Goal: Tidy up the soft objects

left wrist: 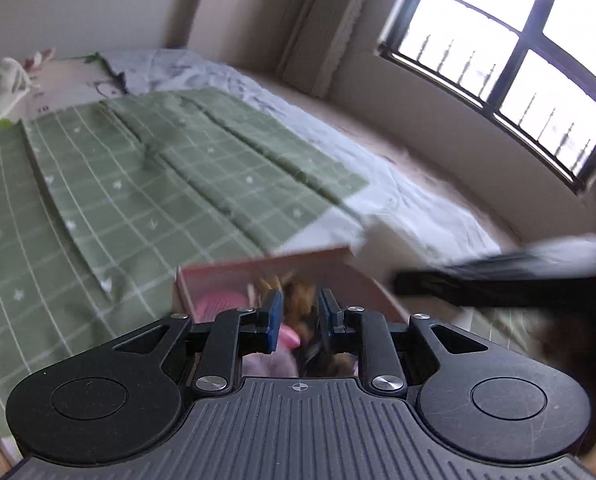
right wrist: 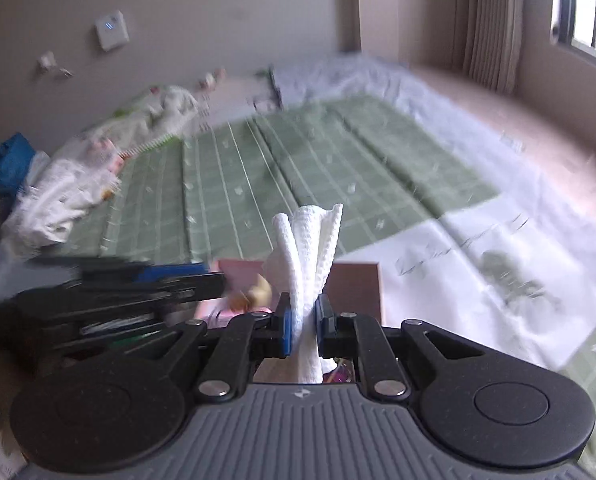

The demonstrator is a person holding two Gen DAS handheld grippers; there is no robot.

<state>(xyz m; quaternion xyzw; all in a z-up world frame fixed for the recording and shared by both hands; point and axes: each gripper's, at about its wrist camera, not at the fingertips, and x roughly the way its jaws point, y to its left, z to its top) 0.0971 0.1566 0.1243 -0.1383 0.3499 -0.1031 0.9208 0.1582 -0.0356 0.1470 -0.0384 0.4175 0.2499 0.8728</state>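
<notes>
A pink box (left wrist: 329, 258) sits on the bed just ahead of both grippers, holding soft toys, among them a pink one (left wrist: 216, 306) and a yellow-brown one (left wrist: 298, 296). My left gripper (left wrist: 298, 314) hovers above the box with its jaws a little apart and nothing between them. My right gripper (right wrist: 302, 322) is shut on a white waffle-textured cloth (right wrist: 309, 240), which stands up above the fingers over the box (right wrist: 353, 280). Each gripper shows as a blurred black shape in the other's view, the right one (left wrist: 497, 280) and the left one (right wrist: 110, 288).
A green checked sheet (left wrist: 138, 184) covers the bed over a white sheet (right wrist: 477, 248). Crumpled white floral bedding (right wrist: 98, 168) lies at the head of the bed. A window (left wrist: 517, 52) and curtain stand to the right, with a beige ledge below.
</notes>
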